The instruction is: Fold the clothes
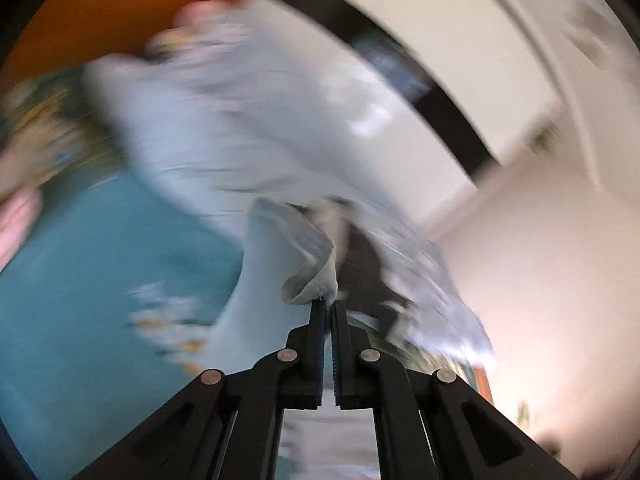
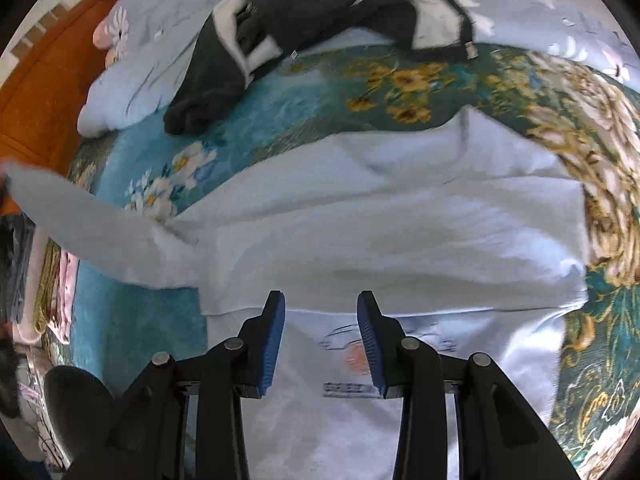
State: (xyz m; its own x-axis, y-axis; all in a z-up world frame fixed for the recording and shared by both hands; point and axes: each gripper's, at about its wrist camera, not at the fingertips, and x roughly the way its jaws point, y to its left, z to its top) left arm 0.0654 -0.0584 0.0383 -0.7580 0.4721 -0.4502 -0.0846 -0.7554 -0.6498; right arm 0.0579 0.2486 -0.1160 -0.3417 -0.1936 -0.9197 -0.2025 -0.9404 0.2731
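A pale blue shirt (image 2: 400, 216) is spread on the floral teal bedspread (image 2: 304, 88), which serves as the reference surface. The upper body of the shirt is doubled over toward the lower part, where a small printed graphic (image 2: 352, 356) is exposed.

The right gripper (image 2: 322, 336) is held low above the shirt and aimed along the bedspread toward its far side. Its blue-padded fingers (image 2: 274, 344) are spread apart with nothing between them; the printed graphic is seen in the gap. Whether the fingertips touch the cloth cannot be determined.

One sleeve (image 2: 80, 216) is drawn out and up from the shirt's left edge, clear of the bedspread, toward the frame border.

In the left wrist view, the left gripper (image 1: 329, 304) is tilted upward, so that the wall and a dark band are seen beyond it. Its jaws are clamped on a bunched sleeve cuff (image 1: 308, 268), pinched at the fingertips. The remaining shirt fabric (image 1: 224, 120) is blurred by motion beyond the cuff, with the bedspread below it.

A black-and-white garment (image 2: 304, 28) is lying at the far side of the bedspread, well apart from the shirt. A light blue pillow (image 2: 132, 80) is placed beside that garment, touching it.
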